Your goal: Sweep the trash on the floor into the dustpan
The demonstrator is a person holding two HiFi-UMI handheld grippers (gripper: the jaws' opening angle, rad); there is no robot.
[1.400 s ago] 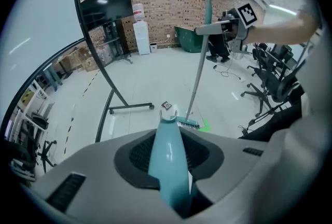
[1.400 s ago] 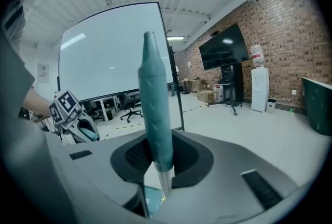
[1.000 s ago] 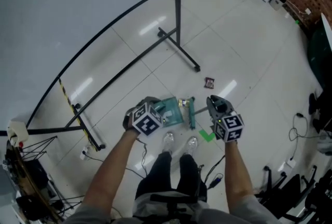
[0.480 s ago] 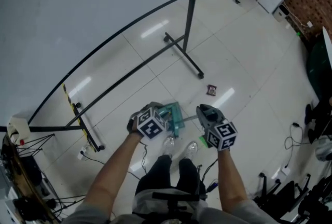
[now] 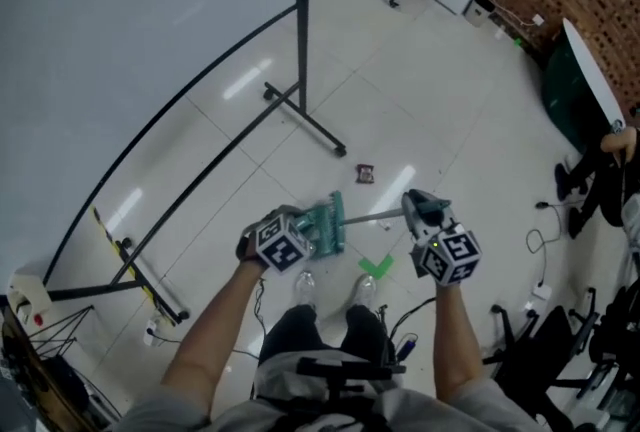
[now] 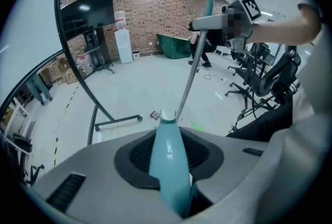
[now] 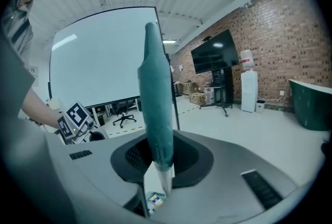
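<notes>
The trash left to sweep is a small dark wrapper point(image 5: 366, 173) lying alone on the pale floor point(image 5: 440, 110), ahead of both grippers and somewhat nearer the right one. It is well short of the teal dustpan point(image 5: 322, 226). The dustpan hangs just in front of the left gripper point(image 6: 167, 140), whose jaws stand narrow and clamp the dustpan handle point(image 6: 169, 171). The right gripper point(image 7: 161, 163) holds the broom by its teal grip point(image 7: 155, 98), and its jaws have just been closing a little tighter on it. From there the metal shaft point(image 5: 375, 216) slants across to the dustpan, where the broom head appears to rest against the pan. To do the sweep well, the pan's lip should go flat on the floor, facing the wrapper and held steady. The broom head should then land beyond the wrapper, on the side away from the grippers, and draw it back in short low strokes. A hard flick could send so light a wrapper past the pan, or towards the black stand's foot point(image 5: 340, 151) beyond it.
</notes>
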